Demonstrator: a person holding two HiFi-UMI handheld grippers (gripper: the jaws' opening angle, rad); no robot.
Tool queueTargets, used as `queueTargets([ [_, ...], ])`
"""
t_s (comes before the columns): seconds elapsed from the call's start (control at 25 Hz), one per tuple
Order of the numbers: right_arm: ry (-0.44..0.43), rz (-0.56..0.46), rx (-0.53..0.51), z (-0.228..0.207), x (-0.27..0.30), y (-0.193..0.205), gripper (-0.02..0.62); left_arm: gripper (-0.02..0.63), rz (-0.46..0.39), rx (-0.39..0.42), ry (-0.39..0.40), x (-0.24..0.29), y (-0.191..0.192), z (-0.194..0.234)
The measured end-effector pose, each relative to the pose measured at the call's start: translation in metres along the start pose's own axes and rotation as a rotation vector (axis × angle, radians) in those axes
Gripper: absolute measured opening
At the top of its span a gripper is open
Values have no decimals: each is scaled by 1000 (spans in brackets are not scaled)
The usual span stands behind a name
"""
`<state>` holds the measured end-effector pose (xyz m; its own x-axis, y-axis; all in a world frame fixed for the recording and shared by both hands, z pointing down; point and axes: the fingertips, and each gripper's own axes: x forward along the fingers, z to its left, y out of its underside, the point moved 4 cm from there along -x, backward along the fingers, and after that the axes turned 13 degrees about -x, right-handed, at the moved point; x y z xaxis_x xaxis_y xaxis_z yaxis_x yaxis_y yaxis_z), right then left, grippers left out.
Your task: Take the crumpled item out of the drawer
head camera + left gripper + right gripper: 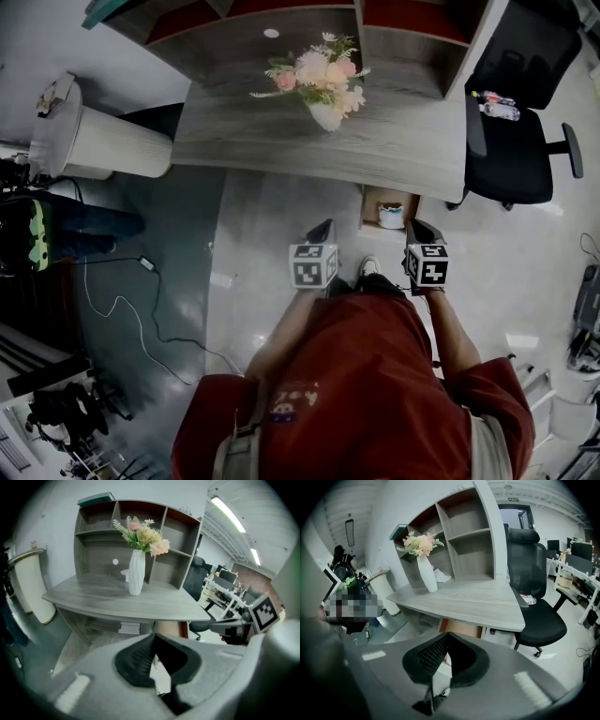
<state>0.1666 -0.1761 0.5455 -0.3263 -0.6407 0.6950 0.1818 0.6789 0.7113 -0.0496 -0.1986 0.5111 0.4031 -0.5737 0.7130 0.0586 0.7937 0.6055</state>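
An open wooden drawer (369, 202) sticks out below the grey desk (403, 145), with a white crumpled item (391, 216) lying in it. My left gripper (323, 228) and my right gripper (418, 228) are held side by side above the floor, short of the drawer, one to each side of it. Both are shut with nothing between the jaws. In the left gripper view the left gripper (153, 636) points at the desk's underside and the drawer's brown side (171, 629). The right gripper (447, 634) points the same way; the item is hidden in both gripper views.
A white vase of flowers (324, 84) stands on the desk, before a shelf unit (464, 541). A black office chair (516, 141) with a bottle (499, 109) on it is at the right. A white round bin (89, 141) and a floor cable (122, 305) lie left.
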Motion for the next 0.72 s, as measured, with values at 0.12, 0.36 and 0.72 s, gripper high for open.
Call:
queueTargets([
  [0.12, -13, 9, -7, -1, 7, -1, 1, -3, 5, -5, -8, 6, -1, 2],
  [0.36, -14, 23, -7, -1, 21, 1, 0, -3, 22, -12, 9, 23, -1, 8],
  [0.72, 12, 59, 18, -6, 42, -1, 0, -3, 60, 15, 42, 54, -14, 17],
])
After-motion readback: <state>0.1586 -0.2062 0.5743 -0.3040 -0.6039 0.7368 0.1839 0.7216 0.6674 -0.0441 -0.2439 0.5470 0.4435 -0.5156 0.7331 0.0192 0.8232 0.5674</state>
